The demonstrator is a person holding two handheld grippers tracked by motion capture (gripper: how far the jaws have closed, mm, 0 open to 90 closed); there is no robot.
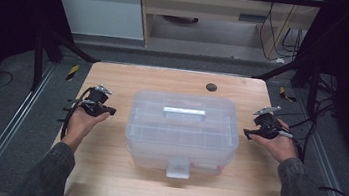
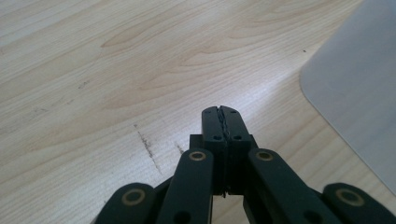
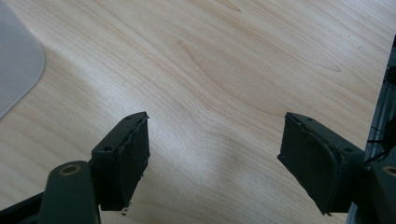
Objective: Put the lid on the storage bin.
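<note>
A clear plastic storage box (image 1: 182, 131) with a flat carry handle (image 1: 184, 112) set into its lid and a front latch (image 1: 178, 168) hanging over the near wall sits at the middle of the pale wooden worktop (image 1: 103, 170), its lid down and the latch apparently not yet lifted. A corner of the box comes into the right edge of the left gripper view (image 2: 359, 93) and the left edge of the right gripper view (image 3: 16, 70). The left claw (image 1: 110, 111) hovers over bare wood just beside the box's left wall, its jaws pressed together with nothing between them, as the left gripper view (image 2: 223, 122) shows plainly. The right claw (image 1: 247, 133) hangs near the right wall, jaws spread wide and empty over the worktop (image 3: 212, 154). Neither claw touches the box; the person's hands and grey sleeves flank it from either side. Judged from this, the work on the box has barely begun: the approach is made, but no contact, no grip on the handle, latch or walls. Everything that matters appears to lie ahead. A small dark round disc (image 1: 211, 87) lies on the far part of the worktop, well apart from the box.
</note>
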